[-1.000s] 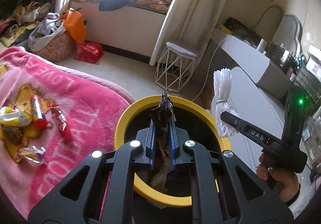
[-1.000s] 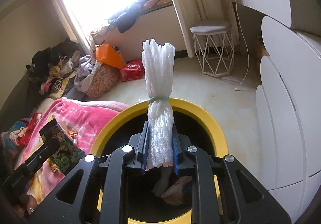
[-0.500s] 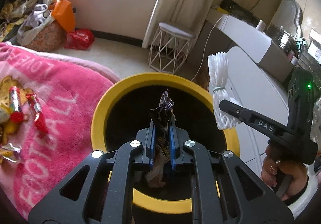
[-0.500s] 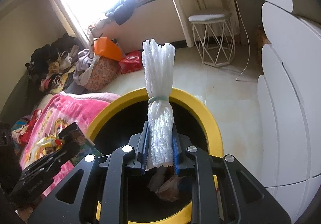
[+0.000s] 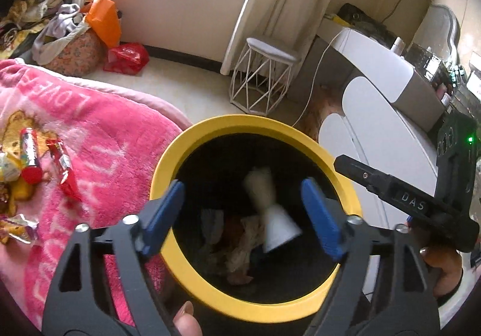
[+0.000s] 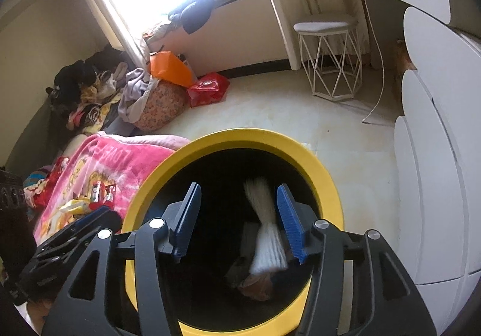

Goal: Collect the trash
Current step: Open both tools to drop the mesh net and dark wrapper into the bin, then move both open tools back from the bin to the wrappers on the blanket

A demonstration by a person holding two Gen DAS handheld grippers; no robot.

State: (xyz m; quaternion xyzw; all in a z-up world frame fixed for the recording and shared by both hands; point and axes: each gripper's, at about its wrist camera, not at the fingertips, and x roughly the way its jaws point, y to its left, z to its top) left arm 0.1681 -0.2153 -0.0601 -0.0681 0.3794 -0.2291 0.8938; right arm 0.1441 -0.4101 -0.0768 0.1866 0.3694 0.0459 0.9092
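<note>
A yellow-rimmed black bin point(image 5: 210, 131) point(image 6: 318, 164) stands beside the bed. My left gripper point(image 5: 243, 215) is open and empty over its mouth. My right gripper point(image 6: 240, 221) is also open and empty over it; it shows at the right of the left wrist view point(image 5: 390, 188). A white foam net bundle point(image 5: 270, 209) point(image 6: 267, 233) is blurred, falling inside the bin onto crumpled wrappers point(image 5: 240, 248). Several snack wrappers point(image 5: 60, 167) point(image 6: 99, 191) lie on the pink blanket point(image 5: 105, 131).
A white wire stool point(image 5: 264, 77) point(image 6: 330, 50) stands on the floor by the curtain. White cabinets point(image 6: 436, 155) are to the right. A red bag point(image 6: 207, 89) and a clothes pile point(image 6: 99, 95) lie by the window.
Both grippers opened. The left let go of the dark wrapper and the right let go of the white foam net, which drops into the bin.
</note>
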